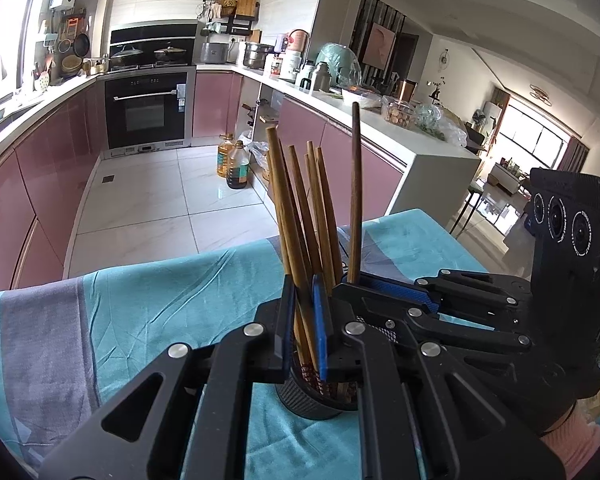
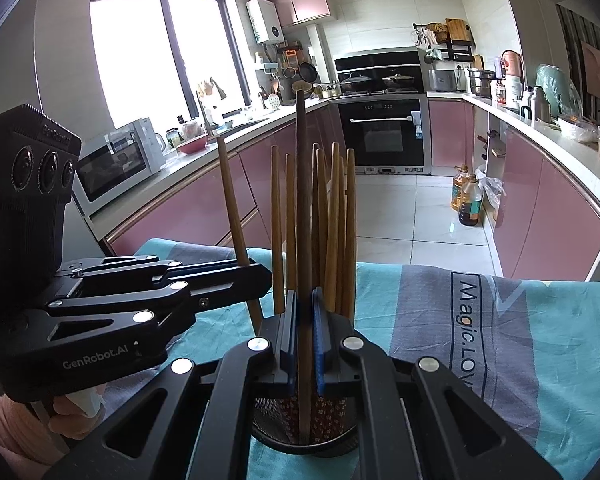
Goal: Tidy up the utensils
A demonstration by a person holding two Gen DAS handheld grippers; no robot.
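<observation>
Several light wooden chopsticks (image 2: 332,220) stand in one black mesh holder (image 2: 304,436) on the counter (image 2: 540,340). Left tool (image 1: 302,320) clamps one; right tool (image 2: 305,344) clamps one dark chopstick (image 2: 302,184).

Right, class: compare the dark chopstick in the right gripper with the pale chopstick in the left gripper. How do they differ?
Colour: the dark chopstick is deep brown, the pale chopstick light tan.
Pose: the dark chopstick stands nearly upright; the pale chopstick leans away from the bunch.
Grip: the right gripper clamps the dark chopstick, the left gripper the pale chopstick.
Shared: both are slim sticks running down to the black mesh holder.
</observation>
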